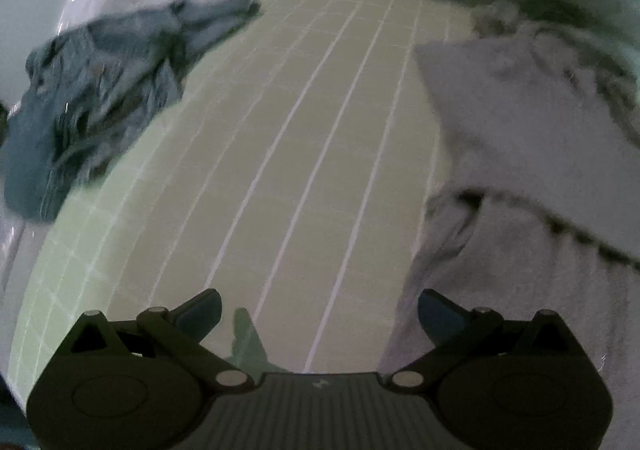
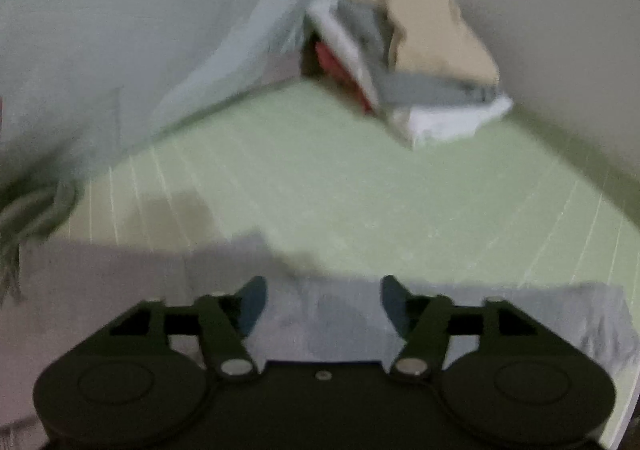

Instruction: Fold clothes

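Note:
A pale grey fringed cloth (image 1: 520, 154) lies on the green gridded mat (image 1: 304, 154) at the right of the left wrist view. My left gripper (image 1: 320, 310) is open and empty over the mat, its right finger at the cloth's edge. In the right wrist view the same pale cloth (image 2: 120, 282) spreads under my right gripper (image 2: 324, 302), which is open and empty above it. A crumpled blue-grey garment (image 1: 100, 90) lies at the mat's far left.
A stack of folded clothes (image 2: 420, 62), tan on top over grey and white, sits at the mat's (image 2: 340, 178) far corner by the wall. A pale curtain (image 2: 248, 30) hangs at the back left. Walls border the mat.

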`<state>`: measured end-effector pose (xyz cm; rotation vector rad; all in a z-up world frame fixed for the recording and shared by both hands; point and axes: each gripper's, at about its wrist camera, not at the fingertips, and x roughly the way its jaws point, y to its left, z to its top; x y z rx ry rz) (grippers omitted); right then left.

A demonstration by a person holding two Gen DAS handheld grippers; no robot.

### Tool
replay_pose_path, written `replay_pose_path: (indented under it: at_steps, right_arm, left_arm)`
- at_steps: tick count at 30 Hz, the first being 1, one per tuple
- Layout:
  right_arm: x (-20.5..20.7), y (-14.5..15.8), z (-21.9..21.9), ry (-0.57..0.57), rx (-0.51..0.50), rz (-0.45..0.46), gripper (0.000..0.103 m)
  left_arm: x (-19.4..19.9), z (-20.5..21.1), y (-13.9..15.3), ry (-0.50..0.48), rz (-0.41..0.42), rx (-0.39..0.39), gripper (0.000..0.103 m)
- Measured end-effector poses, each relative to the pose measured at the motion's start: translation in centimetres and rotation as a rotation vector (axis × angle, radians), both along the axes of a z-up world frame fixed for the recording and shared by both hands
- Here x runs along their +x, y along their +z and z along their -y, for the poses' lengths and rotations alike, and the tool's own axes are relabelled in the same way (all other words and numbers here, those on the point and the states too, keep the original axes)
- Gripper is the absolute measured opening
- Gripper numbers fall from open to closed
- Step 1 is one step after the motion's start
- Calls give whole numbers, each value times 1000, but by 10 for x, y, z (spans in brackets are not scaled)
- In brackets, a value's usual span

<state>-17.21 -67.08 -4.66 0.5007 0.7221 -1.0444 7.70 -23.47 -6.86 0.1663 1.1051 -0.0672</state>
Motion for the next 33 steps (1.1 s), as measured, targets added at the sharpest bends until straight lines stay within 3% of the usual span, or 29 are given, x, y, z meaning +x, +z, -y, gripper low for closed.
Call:
replay_pose_path:
  at_steps: [3,7,9,13,20,27,28,30,31,33]
  right_arm:
    - [0,-13,-5,34,41,-10,83]
    - [8,-21,-4,68,79,11,85]
    - [13,-24,-2,83,91,32,103]
    - [23,-30,3,111,117,73,103]
    - [32,-43,13,97,156,95,103]
    - [49,-43,18,115,163,12,102]
    - [49,-41,18,120,162,18,100]
    - [49,-38,18,131,159,31,76]
    - [48,-36,18,136,157,37,58]
    - [51,-33,14,178,138,36,44]
  left_arm:
    - [9,7,9,-21,33,-45,103]
    - [22,22,8,-44,45,-52,103]
    - [28,29,3,-58,32,-34,103]
    - [29,37,-13,-77,-4,22,103]
    - [29,28,-20,-77,-3,-36,103]
    - [33,18,-24,-71,-30,-106,103]
    - [33,18,-24,-73,-29,-106,103]
    - [32,18,-24,-70,-29,-109,103]
    - [32,18,-24,-71,-28,-110,103]
    - [31,18,-25,-73,-20,-112,103]
